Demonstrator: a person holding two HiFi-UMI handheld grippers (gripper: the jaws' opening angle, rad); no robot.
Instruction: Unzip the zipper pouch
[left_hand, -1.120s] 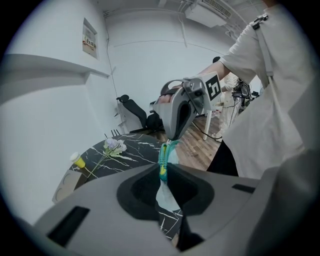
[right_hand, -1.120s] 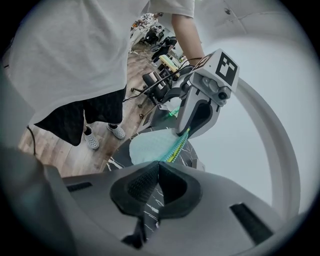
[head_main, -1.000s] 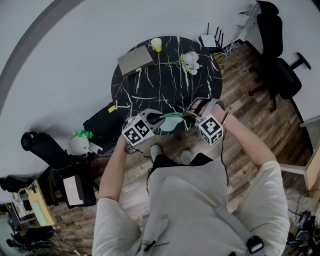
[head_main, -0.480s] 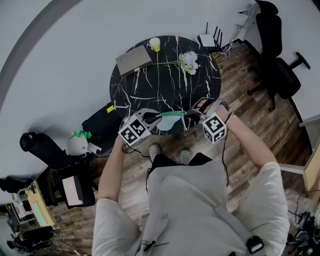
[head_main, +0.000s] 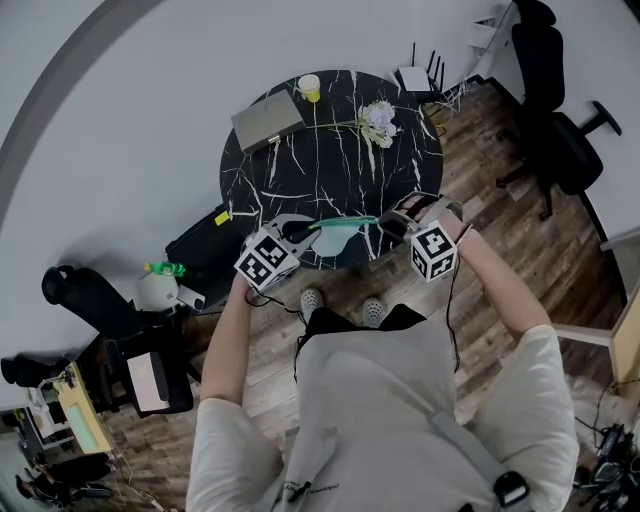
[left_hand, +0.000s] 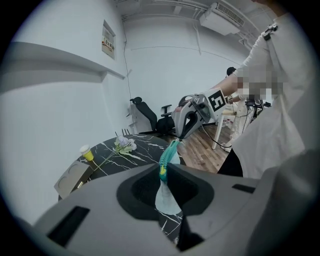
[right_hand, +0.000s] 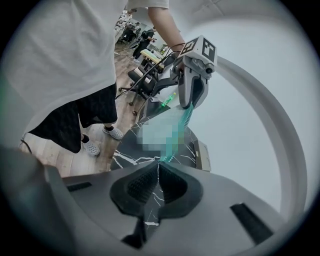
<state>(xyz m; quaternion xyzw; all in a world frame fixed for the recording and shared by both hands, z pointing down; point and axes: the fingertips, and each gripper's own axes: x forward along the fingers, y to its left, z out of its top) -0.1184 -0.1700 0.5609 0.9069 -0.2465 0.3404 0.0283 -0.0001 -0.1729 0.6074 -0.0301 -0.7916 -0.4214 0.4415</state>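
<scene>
A pale blue zipper pouch (head_main: 338, 240) with a teal zipper (head_main: 345, 222) hangs in the air over the near edge of the round table, stretched between both grippers. My left gripper (head_main: 300, 238) is shut on the pouch's left end; in the left gripper view the teal zipper end (left_hand: 163, 170) sits between its jaws and the pouch body (left_hand: 167, 197) sags below. My right gripper (head_main: 386, 226) is shut on the zipper's right end (right_hand: 165, 158). The left gripper (right_hand: 189, 107) faces it across the taut zipper. A mosaic patch hides part of the pouch in the right gripper view.
The black marble table (head_main: 330, 170) carries a closed laptop (head_main: 268, 118), a yellow cup (head_main: 312, 88) and a flower stem (head_main: 378, 122). A white router (head_main: 415, 78) and an office chair (head_main: 550, 130) stand behind. A black bag (head_main: 205, 250) and a green bottle (head_main: 165, 268) lie on the floor at left.
My right gripper has shifted to the right and my left slightly to the left. The teal zipper line between them now shows longer and straighter.
</scene>
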